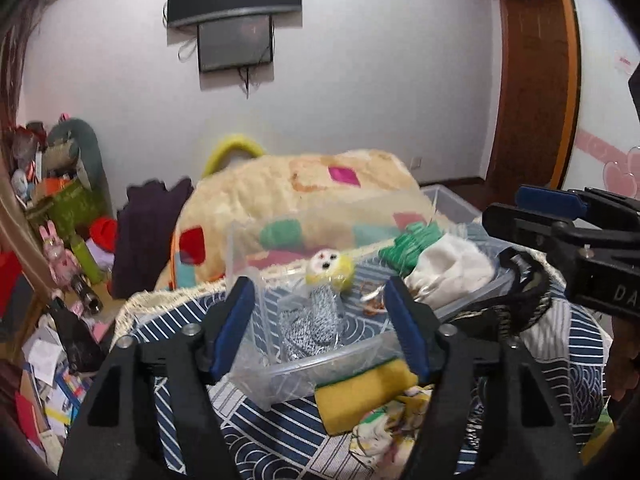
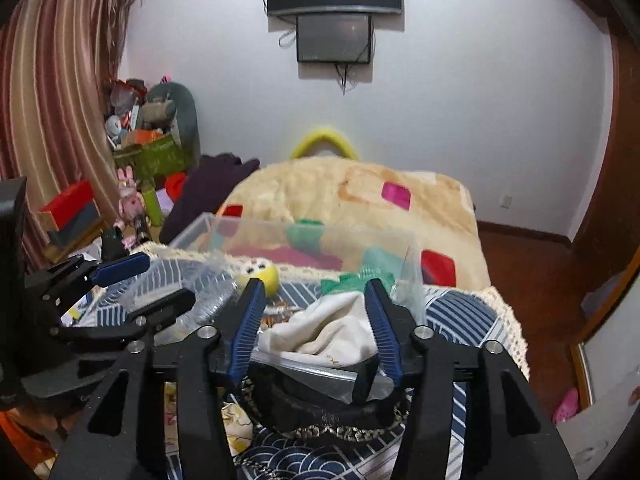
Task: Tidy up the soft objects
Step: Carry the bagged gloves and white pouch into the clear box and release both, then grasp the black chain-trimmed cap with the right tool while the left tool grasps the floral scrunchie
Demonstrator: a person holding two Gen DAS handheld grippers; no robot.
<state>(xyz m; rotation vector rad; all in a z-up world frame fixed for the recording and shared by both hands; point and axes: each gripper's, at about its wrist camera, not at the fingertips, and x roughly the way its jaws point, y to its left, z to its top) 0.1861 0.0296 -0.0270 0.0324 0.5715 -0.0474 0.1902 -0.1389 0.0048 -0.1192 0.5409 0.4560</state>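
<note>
A clear plastic bin (image 1: 336, 356) stands on a blue patterned cloth (image 1: 256, 432). In it lie a yellow-headed doll with a grey knit body (image 1: 320, 304), a white cloth (image 1: 448, 268) and a green knit piece (image 1: 412, 244). My left gripper (image 1: 320, 324) is open, jaws wide over the bin's near rim, empty. A yellow sponge (image 1: 360, 396) lies just in front of the bin. My right gripper (image 2: 316, 328) is open, jaws on either side of the white cloth (image 2: 332, 332) without gripping it. A black band with gold trim (image 2: 328, 412) lies below it, against the bin (image 2: 312, 236).
A cream blanket with coloured patches (image 2: 352, 196) is piled behind the bin. Purple clothing (image 1: 148, 232) and cluttered toys and boxes (image 1: 64, 216) fill the left. A second clear box (image 1: 452, 204) stands at back right. The wooden floor (image 2: 532, 280) drops off to the right.
</note>
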